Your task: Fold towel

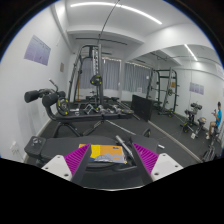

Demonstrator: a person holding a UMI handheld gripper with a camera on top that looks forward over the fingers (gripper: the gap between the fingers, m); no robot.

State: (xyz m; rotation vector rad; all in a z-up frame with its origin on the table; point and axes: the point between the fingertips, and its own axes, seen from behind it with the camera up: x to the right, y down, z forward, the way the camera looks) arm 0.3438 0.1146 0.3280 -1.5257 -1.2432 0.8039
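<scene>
Jaws [109,160] are standing apart at the near side of the view, their magenta pads [76,159] angling inward toward each other, and nothing is pressing against either one. Between them a small yellow and white object [106,153] is lying on a dark grey table [110,176]; whether it is a folded towel, a packet or something else cannot be told, and no other cloth is showing on the surface. Beside it a thin dark strap or cord [127,150] is running across the table top toward the far edge. The table looks smooth and matte, with a slightly rounded front. Beyond it a gym room is opening out: a black padded weight bench [85,124] is sitting just past the table, with a rounded black pad [45,98] sticking up to its left. Behind that a tall metal cable machine [93,75] is rising toward the ceiling, and a power rack [163,92] is standing further off to the right. White walls are carrying a framed poster [38,49], long ceiling light strips [112,9] are glowing overhead, and a person in a light blue top [218,118] is standing at the far right.
</scene>
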